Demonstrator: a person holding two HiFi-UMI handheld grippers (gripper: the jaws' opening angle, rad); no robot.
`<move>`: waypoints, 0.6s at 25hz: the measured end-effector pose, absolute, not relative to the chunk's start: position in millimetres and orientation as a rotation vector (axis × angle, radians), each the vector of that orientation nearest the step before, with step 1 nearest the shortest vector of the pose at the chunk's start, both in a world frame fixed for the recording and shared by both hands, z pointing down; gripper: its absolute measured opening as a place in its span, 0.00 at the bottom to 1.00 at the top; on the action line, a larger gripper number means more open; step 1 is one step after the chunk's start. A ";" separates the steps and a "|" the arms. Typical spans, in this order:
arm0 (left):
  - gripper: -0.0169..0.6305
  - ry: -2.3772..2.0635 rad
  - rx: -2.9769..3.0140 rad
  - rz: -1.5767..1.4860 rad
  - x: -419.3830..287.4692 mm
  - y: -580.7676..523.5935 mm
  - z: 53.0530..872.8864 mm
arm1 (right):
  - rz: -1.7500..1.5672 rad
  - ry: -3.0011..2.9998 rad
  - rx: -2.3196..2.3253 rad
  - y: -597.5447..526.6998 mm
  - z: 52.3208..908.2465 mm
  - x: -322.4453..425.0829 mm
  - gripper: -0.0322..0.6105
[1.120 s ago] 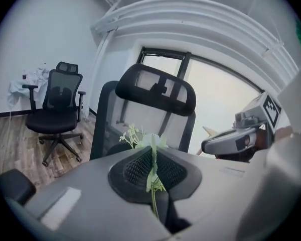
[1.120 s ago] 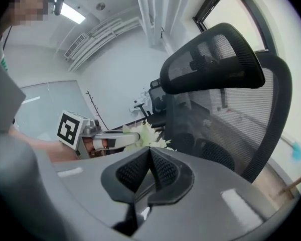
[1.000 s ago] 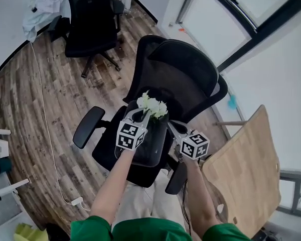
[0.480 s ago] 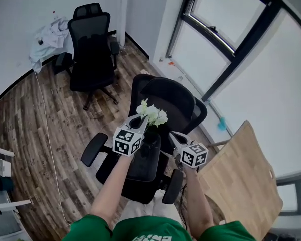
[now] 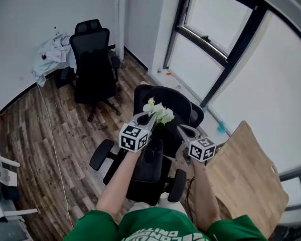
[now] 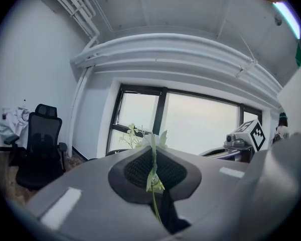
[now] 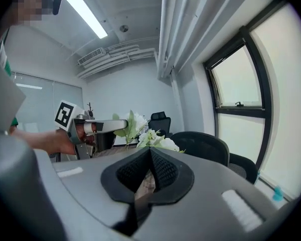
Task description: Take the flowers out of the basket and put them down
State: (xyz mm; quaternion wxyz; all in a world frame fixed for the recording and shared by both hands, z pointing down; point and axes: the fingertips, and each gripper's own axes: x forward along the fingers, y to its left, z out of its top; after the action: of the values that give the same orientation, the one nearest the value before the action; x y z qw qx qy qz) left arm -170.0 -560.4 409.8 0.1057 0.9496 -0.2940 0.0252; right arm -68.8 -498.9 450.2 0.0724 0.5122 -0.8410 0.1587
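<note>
A bunch of white flowers (image 5: 158, 112) with green stems is held up in the air above a black office chair (image 5: 173, 100). My left gripper (image 5: 149, 116) is shut on them; in the left gripper view a green stem (image 6: 151, 172) runs between its pads. My right gripper (image 5: 181, 128) is beside it on the right, shut on a thin brownish strip (image 7: 146, 184), seemingly the basket's handle. A dark basket (image 5: 152, 157) hangs below, between the two arms. From the right gripper view the flowers (image 7: 158, 140) show just past the left gripper (image 7: 121, 125).
A second black chair (image 5: 93, 59) stands at the back with pale clothing (image 5: 50, 54) piled beside it. A wooden tabletop (image 5: 246, 179) lies at the right, by large windows (image 5: 215, 34). A white cable (image 5: 52, 139) trails over the wood floor.
Both grippers have risen together, carrying the flowers and the basket up and away from the chair seat. Both grips are unchanged.
</note>
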 end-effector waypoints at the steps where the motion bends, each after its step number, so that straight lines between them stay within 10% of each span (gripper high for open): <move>1: 0.06 -0.848 2.811 0.072 -166.8 -558.6 403.9 | 0.457 -2.524 1.545 -498.2 444.0 -68.5 0.06; 15: 0.06 -0.518 2.921 0.088 -62.9 -494.5 379.4 | 0.412 -2.452 1.776 -439.7 410.7 -10.2 0.06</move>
State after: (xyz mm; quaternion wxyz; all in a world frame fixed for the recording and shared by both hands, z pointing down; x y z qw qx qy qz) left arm -62.9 -494.5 379.4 0.0867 0.9805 -0.1739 0.0295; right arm -10.2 -439.7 410.7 0.0430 0.5808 -0.8017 0.1348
